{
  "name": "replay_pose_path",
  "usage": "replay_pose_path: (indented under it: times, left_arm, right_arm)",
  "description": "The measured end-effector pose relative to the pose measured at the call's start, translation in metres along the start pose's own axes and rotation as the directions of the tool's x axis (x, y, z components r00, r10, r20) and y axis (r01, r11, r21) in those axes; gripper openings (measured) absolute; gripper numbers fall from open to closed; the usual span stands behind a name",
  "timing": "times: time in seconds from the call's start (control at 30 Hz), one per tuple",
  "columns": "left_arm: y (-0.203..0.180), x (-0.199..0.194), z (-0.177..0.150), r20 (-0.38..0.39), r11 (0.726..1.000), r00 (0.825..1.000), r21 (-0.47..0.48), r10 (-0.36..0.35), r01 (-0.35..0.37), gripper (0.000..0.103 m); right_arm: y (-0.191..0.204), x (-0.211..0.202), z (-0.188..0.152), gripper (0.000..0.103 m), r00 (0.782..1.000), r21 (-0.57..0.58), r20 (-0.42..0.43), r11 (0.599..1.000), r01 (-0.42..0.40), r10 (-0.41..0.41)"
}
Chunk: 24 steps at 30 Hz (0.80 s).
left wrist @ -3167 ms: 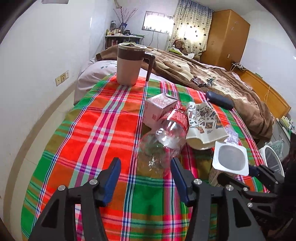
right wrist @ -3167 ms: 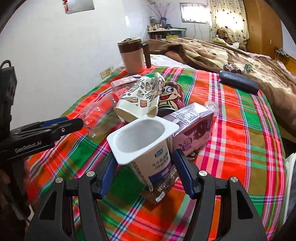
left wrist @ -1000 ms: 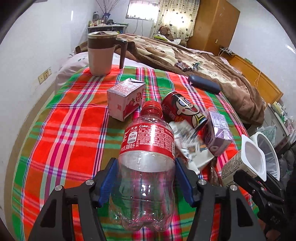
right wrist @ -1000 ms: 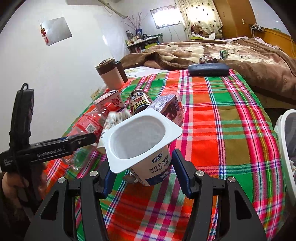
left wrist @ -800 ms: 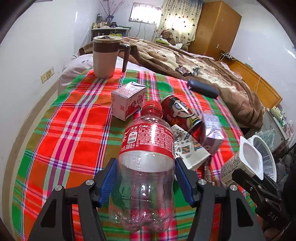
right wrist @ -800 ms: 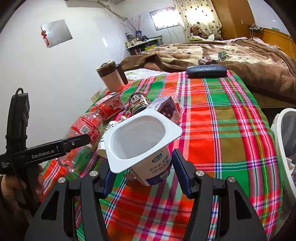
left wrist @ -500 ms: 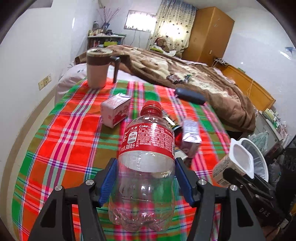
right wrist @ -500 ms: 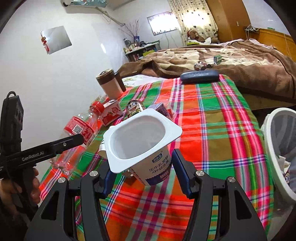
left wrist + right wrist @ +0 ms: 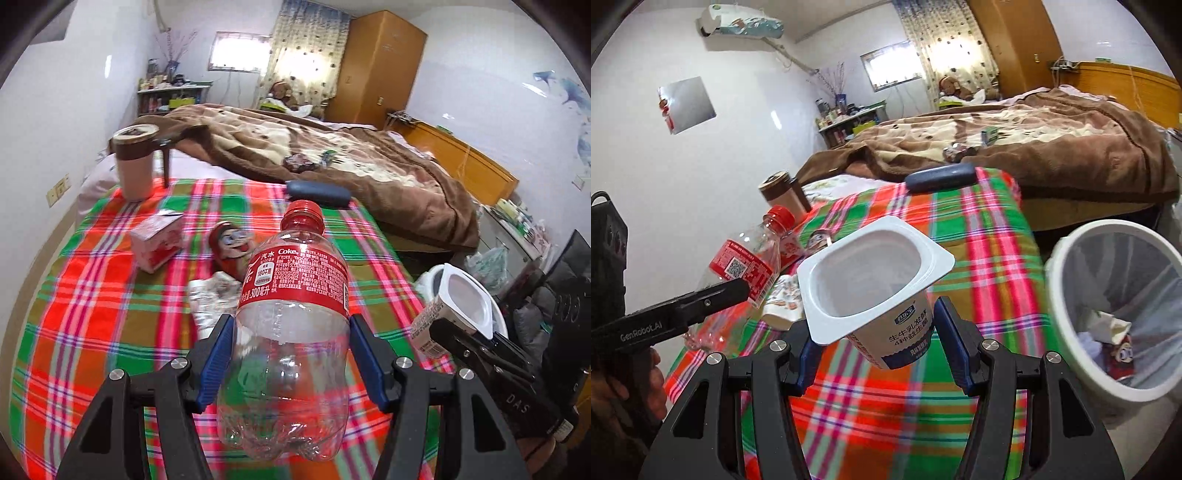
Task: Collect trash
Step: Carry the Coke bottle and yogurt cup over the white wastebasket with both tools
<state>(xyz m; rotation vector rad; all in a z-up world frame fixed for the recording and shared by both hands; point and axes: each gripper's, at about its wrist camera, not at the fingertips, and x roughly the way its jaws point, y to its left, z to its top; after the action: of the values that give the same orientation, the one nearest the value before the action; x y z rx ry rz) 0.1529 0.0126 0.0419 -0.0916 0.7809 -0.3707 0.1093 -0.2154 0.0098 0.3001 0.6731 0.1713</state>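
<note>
Above the plaid table (image 9: 92, 314), the left gripper (image 9: 291, 362) is clamped on the empty Coke bottle (image 9: 291, 332) across its clear body, and the right gripper (image 9: 882, 339) pinches the yogurt cup (image 9: 875, 288), mouth up. Both are held off the cloth, apparently for carrying to the white bin (image 9: 1067, 251) just beside the table's edge. A pink carton (image 9: 157, 242), a red can (image 9: 232, 247) and what appears to be a flattened paper cup (image 9: 210, 295) lie uncollected on the cloth.

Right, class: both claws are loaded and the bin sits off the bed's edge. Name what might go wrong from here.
1. The yogurt cup sits tilted in the right claw, so it may slip out before reaching the white bin.
2. The thin Coke bottle could buckle and pop out of the left claw.
3. Both claws are close together, so they might collide near the bin.
</note>
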Motion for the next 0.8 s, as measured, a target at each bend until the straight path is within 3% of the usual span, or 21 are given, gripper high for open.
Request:
replay_pose_path:
  times: [0.37,0.8]
  left_arm:
    - [-0.074,0.023,0.006,-0.026,0.99,0.993,0.081,-0.113,0.115,0.062]
    - [-0.16,0.064,0.006,-0.102,0.957,0.967,0.153,-0.233,0.246,0.062]
  right_arm:
    - [-0.05,-0.032,0.008,0.059,0.993,0.051,0.05,0.993,0.104,-0.106]
    - [-0.114,-0.056,0.011,0.059,0.97,0.133,0.051,0.964,0.231,-0.239]
